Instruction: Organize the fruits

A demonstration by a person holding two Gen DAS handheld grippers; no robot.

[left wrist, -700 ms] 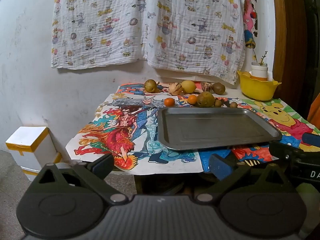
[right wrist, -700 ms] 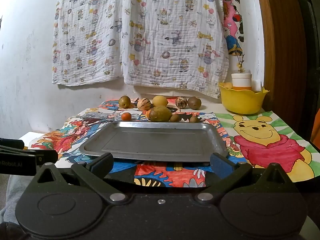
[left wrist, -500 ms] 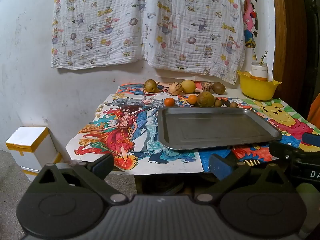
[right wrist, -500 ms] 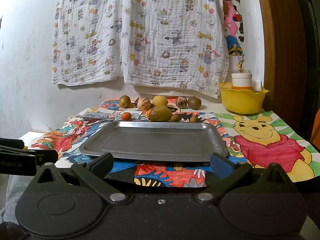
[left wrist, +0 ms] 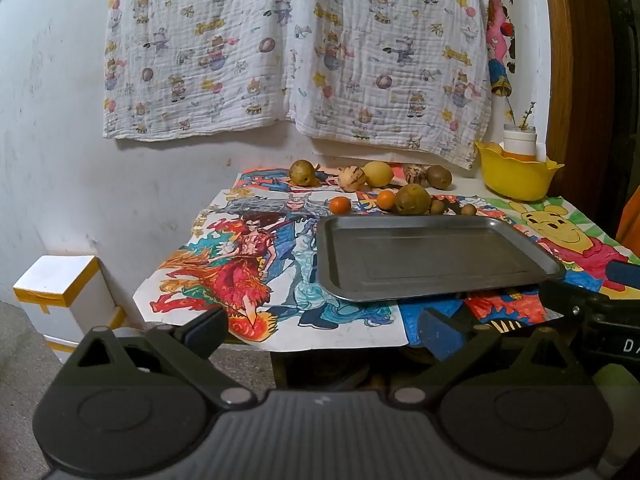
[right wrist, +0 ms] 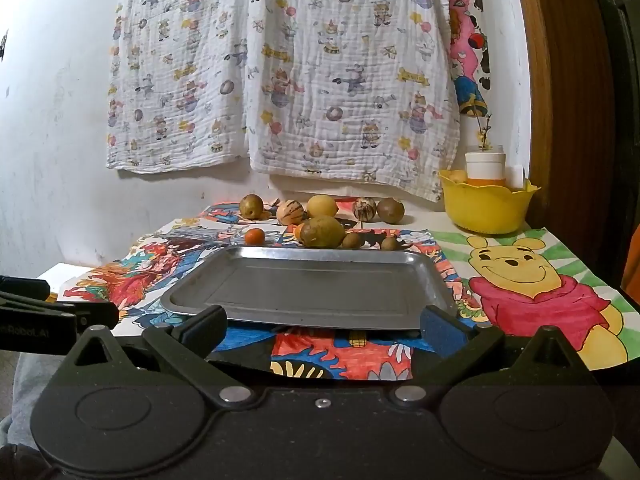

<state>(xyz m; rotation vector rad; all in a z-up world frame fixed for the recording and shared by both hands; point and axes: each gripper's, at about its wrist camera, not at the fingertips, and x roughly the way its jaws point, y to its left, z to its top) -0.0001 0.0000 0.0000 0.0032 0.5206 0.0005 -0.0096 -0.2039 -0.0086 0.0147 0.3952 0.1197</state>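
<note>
An empty metal tray (left wrist: 432,256) (right wrist: 312,288) lies on a table covered with coloured drawings. Behind it sit several fruits: a large brown-green one (left wrist: 413,199) (right wrist: 322,232), two small oranges (left wrist: 340,205) (left wrist: 386,199), a yellow one (left wrist: 378,174) (right wrist: 322,205), striped ones (left wrist: 352,178) and small brown ones (right wrist: 352,241). My left gripper (left wrist: 320,332) is open and empty, held before the table's near left edge. My right gripper (right wrist: 322,330) is open and empty, at the tray's near edge.
A yellow bowl (left wrist: 516,178) (right wrist: 486,208) holding a white jar stands at the back right. A printed cloth (right wrist: 280,68) hangs on the wall behind. A white box (left wrist: 60,300) stands on the floor at the left. The right gripper's body (left wrist: 600,320) shows at the left view's right edge.
</note>
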